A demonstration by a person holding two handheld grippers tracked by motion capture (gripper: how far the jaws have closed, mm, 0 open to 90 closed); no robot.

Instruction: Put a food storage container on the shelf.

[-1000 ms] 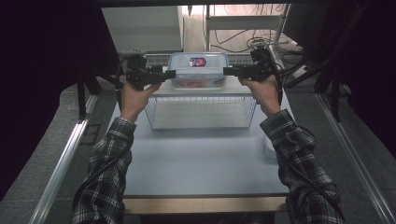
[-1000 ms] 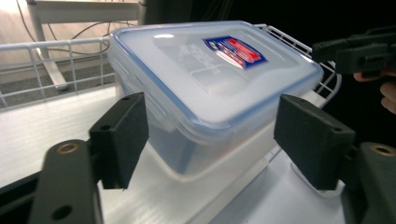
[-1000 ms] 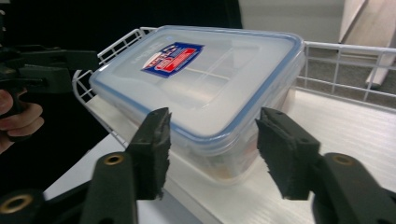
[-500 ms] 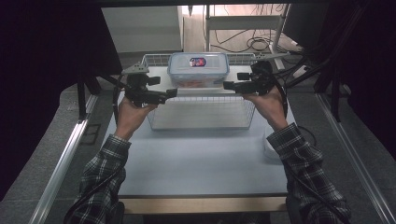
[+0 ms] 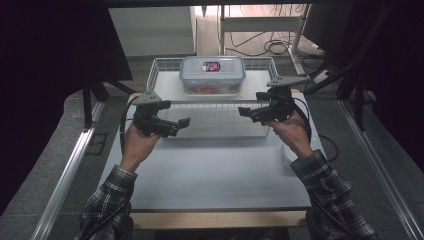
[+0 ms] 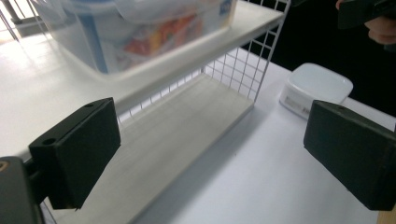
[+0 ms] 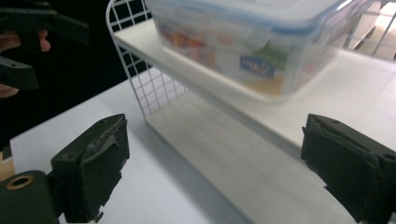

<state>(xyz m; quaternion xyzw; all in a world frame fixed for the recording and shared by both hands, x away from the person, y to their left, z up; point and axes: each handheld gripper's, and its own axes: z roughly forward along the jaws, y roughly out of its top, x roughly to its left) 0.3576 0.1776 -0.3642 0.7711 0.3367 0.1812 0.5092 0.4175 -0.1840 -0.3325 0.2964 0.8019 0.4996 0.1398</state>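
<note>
**Box released on the top shelf, both grippers backing out empty**

Left gripper [image 5: 184, 122] and right gripper [image 5: 243, 111]: jaws wide, nothing between them; both have just been opening. Clear lidded box [image 5: 212, 75] sits on the top board of the wire shelf rack [image 5: 165, 65], beyond and above both jaw pairs, well apart from the pads. In the left gripper view the box [image 6: 140, 28] is up and left of the jaws; in the right gripper view it [image 7: 252, 42] is up and right of them.

Doing the retreat well, as I judge it:
- Keep jaws wide until fully past the rack's front wire edge.
- Pull back level toward the person and don't hook the mesh side panels.
- Right hand: small white dish [image 6: 317, 86] sits on the table [image 5: 210, 175] close by, so don't sweep it.

Versus a second ago: the grippers were up at the box's two ends, flanking it. Now both are lower and nearer the person, at the rack's front. Box looks unmoved on the shelf.
</note>
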